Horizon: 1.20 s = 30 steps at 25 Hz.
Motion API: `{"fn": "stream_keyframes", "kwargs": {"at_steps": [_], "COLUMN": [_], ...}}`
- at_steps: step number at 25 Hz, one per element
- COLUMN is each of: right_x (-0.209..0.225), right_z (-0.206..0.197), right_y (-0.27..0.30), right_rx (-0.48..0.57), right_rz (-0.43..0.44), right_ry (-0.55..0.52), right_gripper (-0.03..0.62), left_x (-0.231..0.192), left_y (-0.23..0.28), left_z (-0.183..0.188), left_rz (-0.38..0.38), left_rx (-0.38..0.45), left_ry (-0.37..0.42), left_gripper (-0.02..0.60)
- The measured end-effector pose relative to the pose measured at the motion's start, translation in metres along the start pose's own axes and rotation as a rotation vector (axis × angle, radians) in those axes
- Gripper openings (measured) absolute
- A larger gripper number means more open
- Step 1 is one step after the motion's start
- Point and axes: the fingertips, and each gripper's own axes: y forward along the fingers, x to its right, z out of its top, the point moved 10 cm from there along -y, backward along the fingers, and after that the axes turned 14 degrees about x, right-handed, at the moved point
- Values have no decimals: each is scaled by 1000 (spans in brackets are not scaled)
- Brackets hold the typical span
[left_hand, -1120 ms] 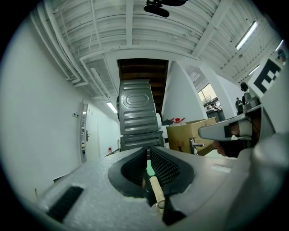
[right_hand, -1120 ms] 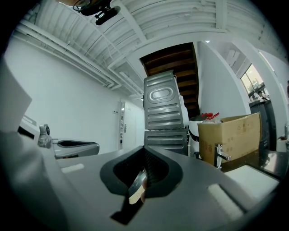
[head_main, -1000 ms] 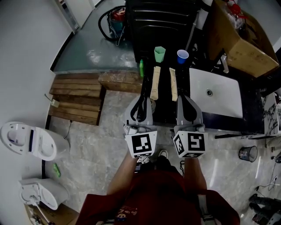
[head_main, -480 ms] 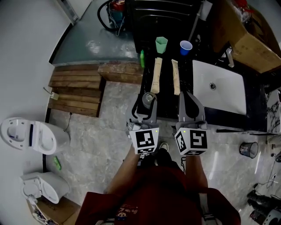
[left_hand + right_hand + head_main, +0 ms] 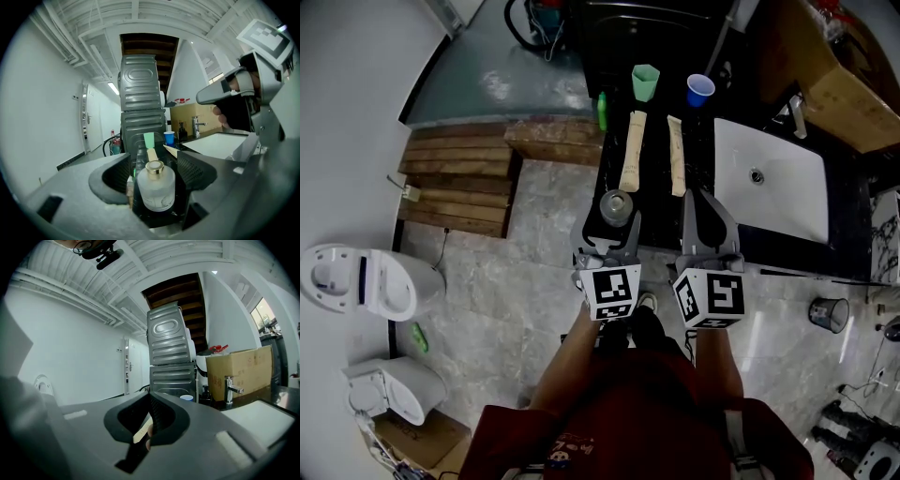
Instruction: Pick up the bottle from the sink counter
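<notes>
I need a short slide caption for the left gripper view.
Left gripper, its jaws having just been opening, with the upright frosted, gold-capped bottle standing between them.

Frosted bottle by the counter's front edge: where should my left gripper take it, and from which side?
Clamp the bottle on its wide round body, below the narrow gold cap, coming in level from the front edge of the counter. It stands upright, and the left gripper, whose jaws have just been opening, has it between them without pressing.
</notes>
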Motion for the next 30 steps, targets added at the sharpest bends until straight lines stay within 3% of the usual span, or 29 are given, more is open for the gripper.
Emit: {"fn": "stream_keyframes", "kwargs": {"at_steps": [11,30], "right_x": [9,23], "right_z": [-14,-30], "right_y": [10,27], "right_rx": [-31,-67], "right_rz": [-7,-17], "right_ry": [12,11], "right_gripper": [2,2], "left_x": [3,4], "left_y": [17,38], "left_z": [-35,-61], "left_rz": [-17,-22], "left_rx": [-85,-165], "left_ry": [-32,-77], "left_gripper": [375,388]}}
